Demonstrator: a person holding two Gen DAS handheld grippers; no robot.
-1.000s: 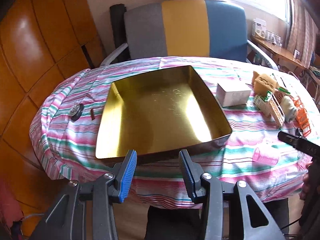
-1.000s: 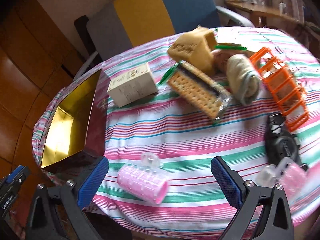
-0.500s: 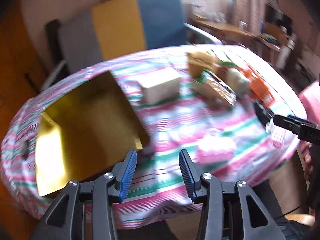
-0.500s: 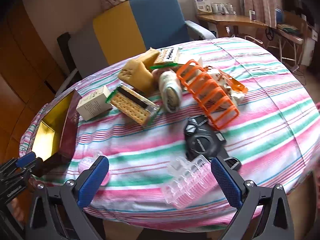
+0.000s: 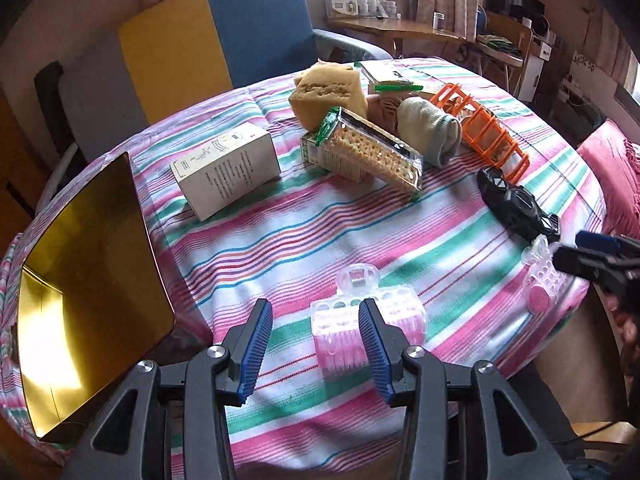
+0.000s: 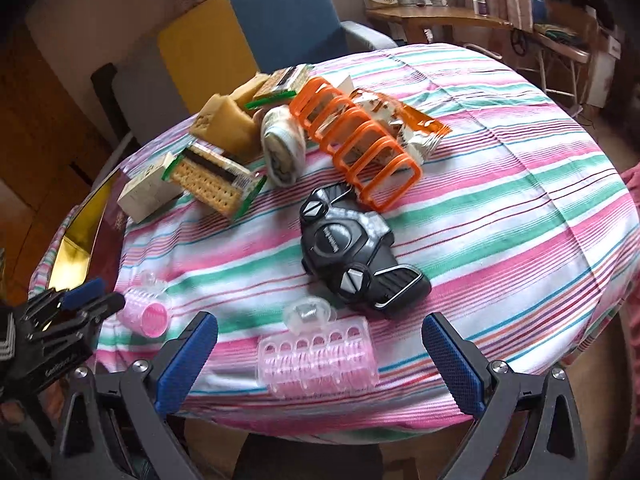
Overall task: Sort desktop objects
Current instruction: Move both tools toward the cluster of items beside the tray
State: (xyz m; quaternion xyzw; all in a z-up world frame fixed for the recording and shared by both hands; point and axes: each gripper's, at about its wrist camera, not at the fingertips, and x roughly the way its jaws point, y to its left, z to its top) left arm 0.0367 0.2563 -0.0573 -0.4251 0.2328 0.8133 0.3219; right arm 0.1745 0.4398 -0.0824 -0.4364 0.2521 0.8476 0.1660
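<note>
My left gripper (image 5: 316, 344) hovers low over the near table edge. Its jaws are opening, still narrow, with nothing pressed between them. A pink hair roller (image 5: 368, 320) lies on the striped cloth just under and beyond its right finger. My right gripper (image 6: 320, 360) stands wide open above a second pink roller (image 6: 316, 360), without touching it. The gold tray (image 5: 92, 280) sits at the table's left. Each gripper shows in the other's view: the right gripper (image 5: 576, 248) at the right edge, the left gripper (image 6: 100, 296) at the left edge by the first roller (image 6: 148, 308).
Behind the rollers lie a white box (image 5: 226, 170), a cracker pack (image 5: 368, 152), a yellow sponge (image 5: 326, 92), a rolled sock (image 5: 430, 130), an orange rack (image 5: 488, 132) and a black device (image 6: 352, 248). An armchair (image 5: 224, 28) stands behind the table.
The left gripper swung right from in front of the gold tray to the first pink roller, and its jaws parted slightly. The right gripper moved right from that roller to the second one.
</note>
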